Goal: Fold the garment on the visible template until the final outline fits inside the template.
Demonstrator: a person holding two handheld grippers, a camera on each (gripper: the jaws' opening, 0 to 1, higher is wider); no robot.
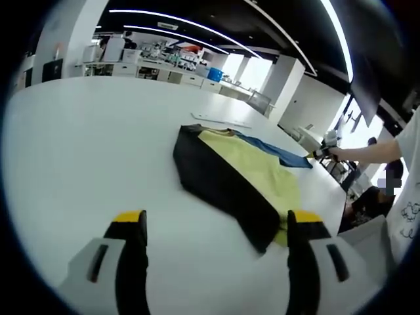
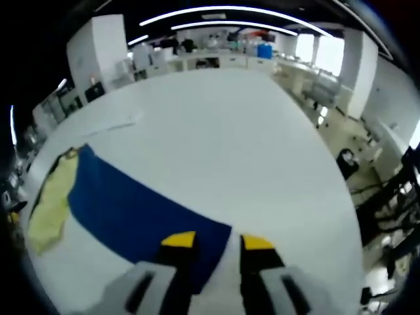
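The garment [image 1: 243, 174] lies flat on the white table [image 1: 85, 144], with a black panel on its near side, a yellow middle and a blue part [image 1: 279, 152] at the far side. My left gripper [image 1: 216, 220] is open wide just short of the black edge, touching nothing. In the right gripper view the blue part [image 2: 125, 210] stretches toward me beside the yellow cloth [image 2: 52, 203]. My right gripper [image 2: 218, 241] has its jaws nearly together on the blue corner. From the left gripper view the right gripper [image 1: 323, 153] sits at that same corner, held by a hand.
A thin pale strip [image 1: 220, 120] lies on the table beyond the garment, also seen as a strip [image 2: 111, 125] in the right gripper view. A person in white [image 1: 407, 190] stands at the table's right edge. Desks and shelves [image 1: 151, 65] line the back.
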